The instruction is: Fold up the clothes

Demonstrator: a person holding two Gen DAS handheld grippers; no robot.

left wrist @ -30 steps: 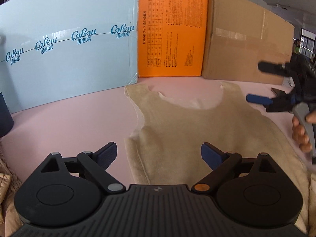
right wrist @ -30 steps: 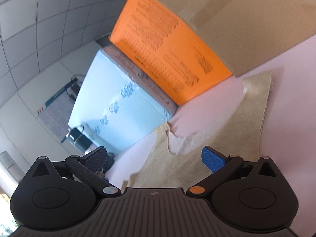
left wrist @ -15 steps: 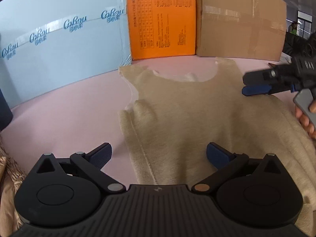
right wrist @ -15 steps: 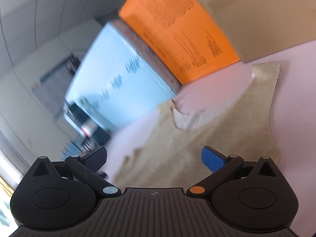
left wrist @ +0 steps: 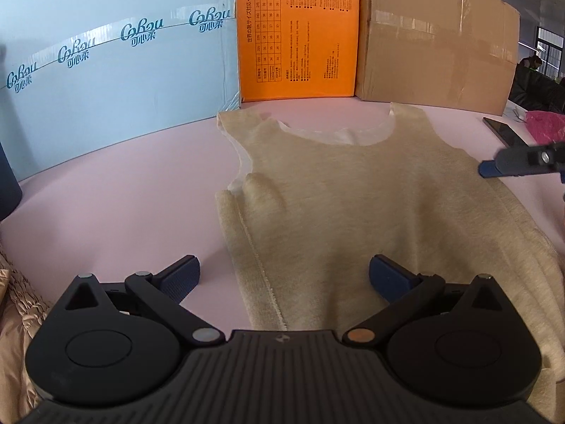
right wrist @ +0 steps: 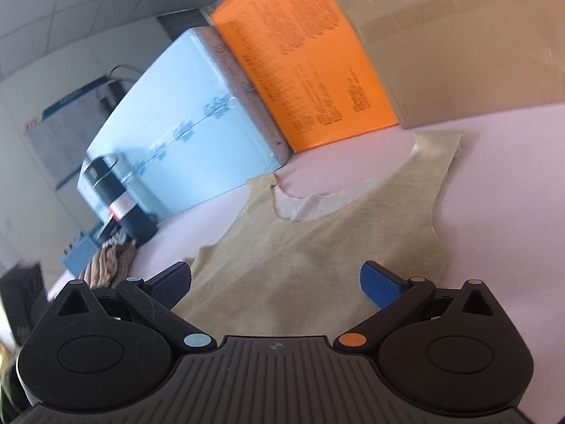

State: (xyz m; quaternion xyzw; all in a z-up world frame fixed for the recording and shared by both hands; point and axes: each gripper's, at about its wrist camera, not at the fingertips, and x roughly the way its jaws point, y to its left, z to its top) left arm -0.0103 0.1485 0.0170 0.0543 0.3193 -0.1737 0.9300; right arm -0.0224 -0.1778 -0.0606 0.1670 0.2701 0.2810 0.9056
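A beige sleeveless top (left wrist: 353,205) lies flat on the pink table (left wrist: 123,194), neckline towards the boxes. It also shows in the right wrist view (right wrist: 317,247). My left gripper (left wrist: 284,277) is open and empty, low over the top's left side seam near its lower part. My right gripper (right wrist: 275,284) is open and empty above the top's middle. In the left wrist view one right fingertip (left wrist: 489,169) shows side-on at the top's right edge.
A light blue box (left wrist: 106,56), an orange box (left wrist: 296,31) and a cardboard box (left wrist: 438,42) stand along the table's far side. A dark flask (right wrist: 116,208) stands at the left. Tan quilted clothing (left wrist: 14,311) lies at the near left. A phone (left wrist: 505,132) lies far right.
Both grippers have come lower and closer over the top. The right wrist view has tilted down and shows more of the garment. Both stay open.
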